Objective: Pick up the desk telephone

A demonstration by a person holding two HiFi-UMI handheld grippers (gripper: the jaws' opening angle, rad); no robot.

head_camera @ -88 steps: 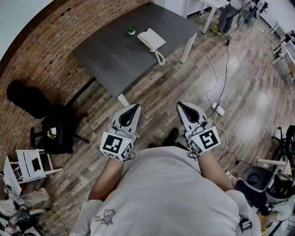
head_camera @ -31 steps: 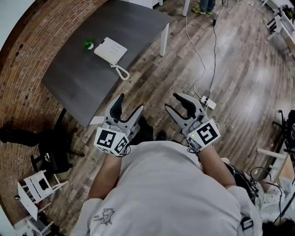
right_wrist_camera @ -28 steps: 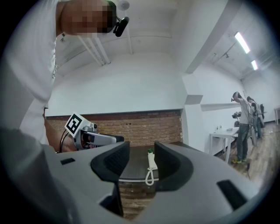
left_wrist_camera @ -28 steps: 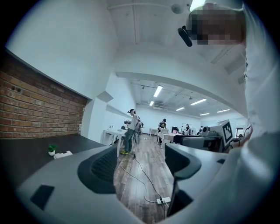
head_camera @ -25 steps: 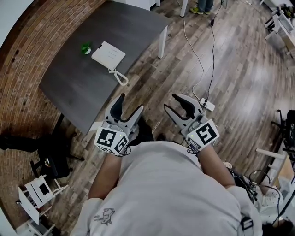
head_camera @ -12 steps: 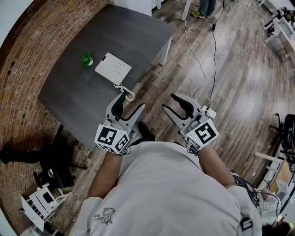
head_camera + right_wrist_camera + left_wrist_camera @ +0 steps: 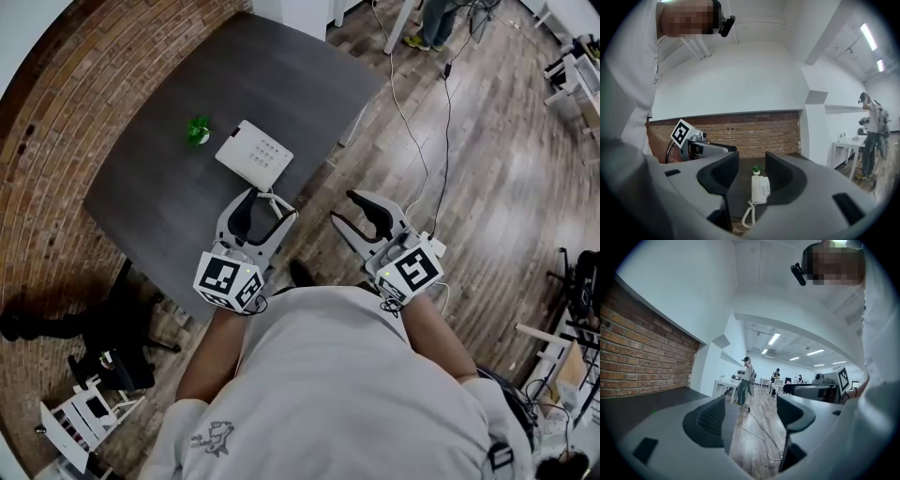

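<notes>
A white desk telephone [image 7: 254, 155] lies near the front edge of a dark grey table [image 7: 159, 206], and its coiled cord [image 7: 275, 199] hangs over that edge. My left gripper [image 7: 265, 206] is open, just short of the cord and the table edge. My right gripper [image 7: 352, 212] is open too, held over the wooden floor to the right of the table. In the right gripper view the telephone [image 7: 760, 188] shows between the jaws, some way off. The left gripper view looks past the table [image 7: 642, 404] into the room, and nothing lies between the jaws of the left gripper [image 7: 750, 413].
A small green plant [image 7: 198, 130] stands on the table behind the phone. A brick wall [image 7: 56, 103] runs along the left. Cables [image 7: 448, 103] trail over the floor at the right. A black chair [image 7: 122, 347] stands at the lower left, and a person [image 7: 433, 19] is far off.
The view has closed in on the table, so the telephone now lies just ahead of the left gripper. Both grippers, shut 3.5 s ago, stand open.
</notes>
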